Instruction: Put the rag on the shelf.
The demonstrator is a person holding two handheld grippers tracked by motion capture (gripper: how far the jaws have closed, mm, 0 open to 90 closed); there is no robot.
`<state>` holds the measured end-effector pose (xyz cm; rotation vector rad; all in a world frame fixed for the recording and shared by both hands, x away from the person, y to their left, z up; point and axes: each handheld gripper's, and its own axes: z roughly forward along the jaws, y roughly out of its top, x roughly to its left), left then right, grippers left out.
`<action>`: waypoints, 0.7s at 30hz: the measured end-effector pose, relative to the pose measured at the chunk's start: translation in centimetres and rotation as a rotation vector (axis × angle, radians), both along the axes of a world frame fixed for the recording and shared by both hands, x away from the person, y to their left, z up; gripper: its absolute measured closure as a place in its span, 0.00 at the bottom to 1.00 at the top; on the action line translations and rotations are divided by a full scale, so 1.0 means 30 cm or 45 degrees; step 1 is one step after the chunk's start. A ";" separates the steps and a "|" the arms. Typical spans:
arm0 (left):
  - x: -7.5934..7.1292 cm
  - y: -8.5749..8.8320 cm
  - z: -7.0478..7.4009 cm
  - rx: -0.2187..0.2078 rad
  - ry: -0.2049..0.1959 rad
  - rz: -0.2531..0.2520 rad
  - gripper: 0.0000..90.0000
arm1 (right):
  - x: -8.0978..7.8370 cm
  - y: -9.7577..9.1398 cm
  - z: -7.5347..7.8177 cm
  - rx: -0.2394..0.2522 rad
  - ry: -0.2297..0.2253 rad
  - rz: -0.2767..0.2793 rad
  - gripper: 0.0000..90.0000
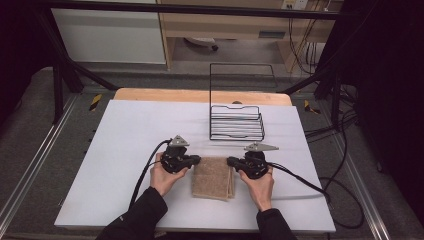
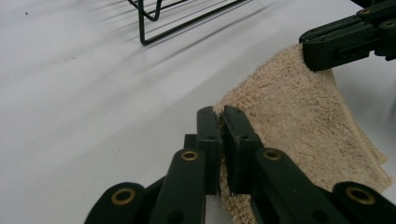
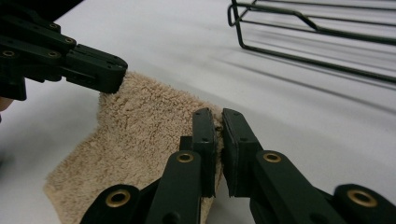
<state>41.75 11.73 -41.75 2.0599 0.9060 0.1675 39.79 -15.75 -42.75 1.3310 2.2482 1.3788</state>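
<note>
In the left gripper view, the left gripper [image 2: 222, 119] has its fingers pressed together on a corner of the tan towel [image 2: 299, 112], with the terry edge caught in the narrow slit between the two black pads. In the right gripper view, the right gripper [image 3: 218, 122] does the same at the towel's other far corner: its fingers are pinched tight on the cloth, and a sliver of pile shows between them.

From the high view, the left gripper [image 1: 196, 160] and the right gripper [image 1: 231, 161] face each other across the far edge of the towel [image 1: 214, 177], one at each corner. The towel lies folded into a rough rectangle on the white counter [image 1: 125, 150], at its near middle, between the person's two hands. Its far edge is slightly raised at the pinched corners, while the rest rests flat; layered edges show along its right side.

The left hand [image 1: 162, 177] and the right hand [image 1: 260, 185] wrap around the gripper bodies, dark sleeves come in from the bottom, and a black cable trails from each gripper.

Beyond the towel, a black wire basket [image 1: 236, 122] stands on the counter, well apart from the fingers, with its tall wire back frame rising behind it.
</note>
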 end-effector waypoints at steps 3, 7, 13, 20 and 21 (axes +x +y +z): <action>-0.018 0.019 0.027 -0.033 -0.020 0.001 0.95 | -0.011 0.002 0.022 0.014 -0.034 0.015 0.94; -0.041 0.033 0.067 -0.066 -0.059 0.003 0.95 | -0.026 0.005 0.056 0.035 -0.082 0.027 0.94; -0.068 0.035 0.113 -0.092 -0.119 0.010 0.95 | -0.048 -0.001 0.098 0.069 -0.137 0.034 0.94; -0.093 0.021 0.139 -0.110 -0.155 0.005 0.95 | -0.059 -0.019 0.124 0.082 -0.177 0.024 0.94; -0.096 0.019 0.141 -0.117 -0.157 0.005 0.95 | -0.061 -0.023 0.130 0.086 -0.182 0.025 0.94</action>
